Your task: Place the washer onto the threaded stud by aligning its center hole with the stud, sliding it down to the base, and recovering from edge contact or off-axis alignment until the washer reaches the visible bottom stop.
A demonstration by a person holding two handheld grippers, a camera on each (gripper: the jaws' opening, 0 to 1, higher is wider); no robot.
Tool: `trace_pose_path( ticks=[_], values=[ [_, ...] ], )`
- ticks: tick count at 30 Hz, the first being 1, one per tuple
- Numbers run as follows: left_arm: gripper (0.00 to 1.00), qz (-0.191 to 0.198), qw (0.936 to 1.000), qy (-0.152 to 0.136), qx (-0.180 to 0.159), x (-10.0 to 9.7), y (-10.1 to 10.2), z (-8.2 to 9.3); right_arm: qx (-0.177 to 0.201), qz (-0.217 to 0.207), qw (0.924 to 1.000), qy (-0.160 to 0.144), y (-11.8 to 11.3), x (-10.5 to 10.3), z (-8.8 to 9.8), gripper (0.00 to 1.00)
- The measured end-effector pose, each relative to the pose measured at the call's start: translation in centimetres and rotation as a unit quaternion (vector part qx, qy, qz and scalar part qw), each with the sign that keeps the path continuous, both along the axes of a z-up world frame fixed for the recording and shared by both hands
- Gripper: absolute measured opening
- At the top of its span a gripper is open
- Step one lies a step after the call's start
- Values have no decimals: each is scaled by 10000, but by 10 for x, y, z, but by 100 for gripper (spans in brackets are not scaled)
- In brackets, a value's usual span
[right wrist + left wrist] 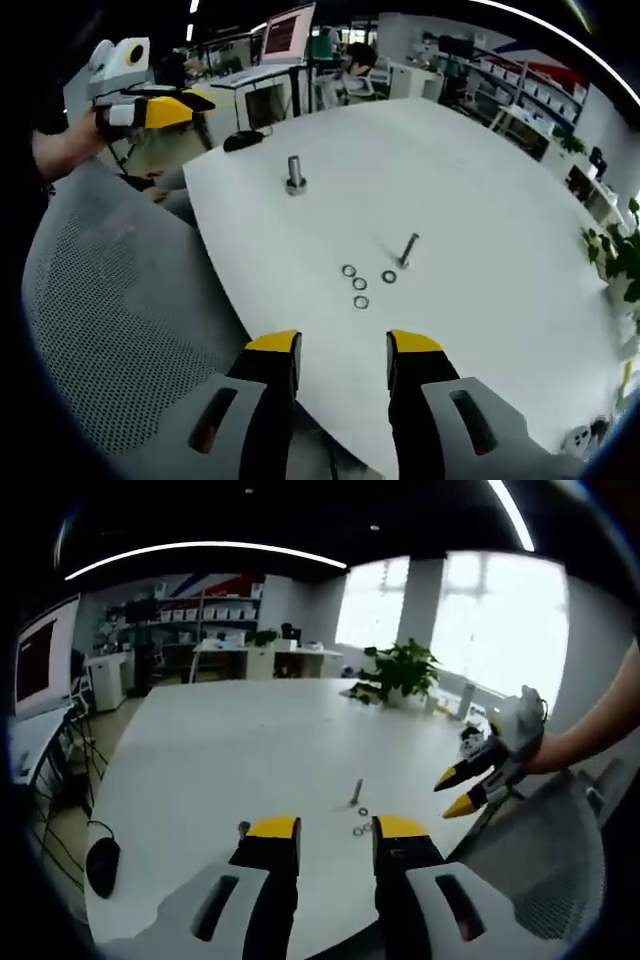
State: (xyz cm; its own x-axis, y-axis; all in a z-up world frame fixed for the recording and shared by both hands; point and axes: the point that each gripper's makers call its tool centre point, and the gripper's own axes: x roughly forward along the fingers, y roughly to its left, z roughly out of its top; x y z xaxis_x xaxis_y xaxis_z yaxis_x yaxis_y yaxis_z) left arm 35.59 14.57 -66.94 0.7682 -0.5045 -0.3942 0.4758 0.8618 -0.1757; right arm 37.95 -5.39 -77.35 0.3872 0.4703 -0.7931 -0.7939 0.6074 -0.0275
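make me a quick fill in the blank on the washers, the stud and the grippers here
1. The number of loose washers lying on the white table is ____.
2. The jaws of the right gripper stand ____ with nothing between them.
3. The tips of the left gripper are coloured ____.
4. The thin stud by the washers has ____ washers on it.

Missing words: four; open; yellow; no

The threaded stud [408, 250] stands on the surface [480, 180] near its edge. Four washers [359, 285] lie just beside the stud, toward that edge. A second stud [294, 174] stands well apart, near another edge.
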Motion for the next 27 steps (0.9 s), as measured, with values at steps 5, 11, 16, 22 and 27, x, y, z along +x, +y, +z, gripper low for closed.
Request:
trace_pose_path(
  ticks=[5,11,16,22,27],
  values=[
    [27,4,9999,-90,95,-1,0,2,-32,-86,9992,383,11,5,-31,36],
    [27,166,9998,-38,30,1,8,0,-227,-58,9988,441,15,21,-46,35],
    [26,84,9997,-16,215,-2,4,-4,-281,-250,9974,610,11,35,-58,33],
    [26,106,9997,29,198,-1,6,-6,-399,-232,9966,684,15,46,-64,32],
    [25,85,9996,7,267,-1,5,-6,-557,-60,9942,921,21,41,-79,32]
  ],
)
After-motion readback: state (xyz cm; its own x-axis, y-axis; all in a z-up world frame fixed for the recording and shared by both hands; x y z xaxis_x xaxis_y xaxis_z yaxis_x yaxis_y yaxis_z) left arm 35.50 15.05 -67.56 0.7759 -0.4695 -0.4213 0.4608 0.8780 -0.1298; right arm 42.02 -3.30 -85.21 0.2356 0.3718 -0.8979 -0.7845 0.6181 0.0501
